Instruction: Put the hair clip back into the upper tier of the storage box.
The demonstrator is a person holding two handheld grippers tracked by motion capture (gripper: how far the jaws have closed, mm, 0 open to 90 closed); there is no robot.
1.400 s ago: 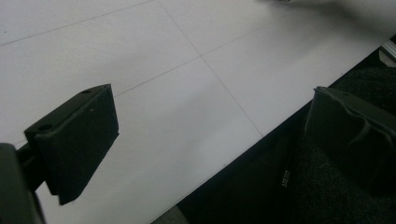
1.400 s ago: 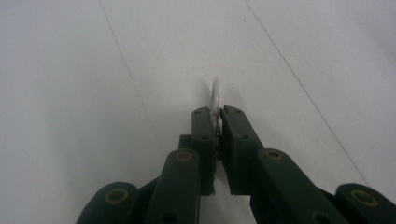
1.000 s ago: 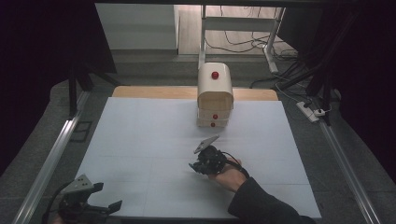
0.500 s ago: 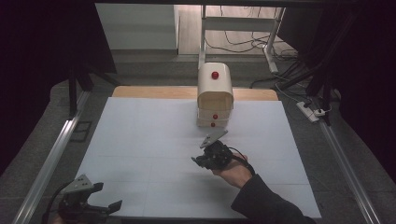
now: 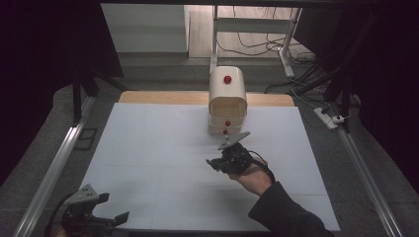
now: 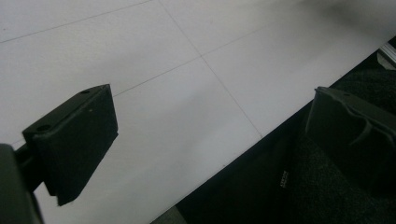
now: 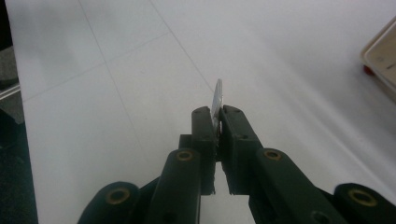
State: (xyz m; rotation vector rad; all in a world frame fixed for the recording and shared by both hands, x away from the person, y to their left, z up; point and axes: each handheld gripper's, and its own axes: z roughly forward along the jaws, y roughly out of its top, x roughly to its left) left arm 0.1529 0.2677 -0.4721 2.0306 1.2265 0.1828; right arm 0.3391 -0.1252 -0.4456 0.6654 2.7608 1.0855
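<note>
White sheet (image 5: pixel 163 163) on table, dark room; one cabinet (image 5: pixel 227 101). Left gripper (image 5: pixel 106 217) wide open, empty; right gripper (image 7: pixel 217 122) clamps one thin card (image 7: pixel 216 100).

Bare white mat (image 5: pixel 158 148) all around; only the cream cabinet (image 5: pixel 227 98) stands at its far edge.

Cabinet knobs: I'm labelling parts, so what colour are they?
Red. The knobs on the cream cabinet show best in the high view.

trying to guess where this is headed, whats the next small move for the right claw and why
Probably ease the right claw on toward the small cream drawer box. It is shut on a thin flat card, and in the high view it hovers just short of the box's red knobs. The left claw waits open at the table's near edge.
</note>
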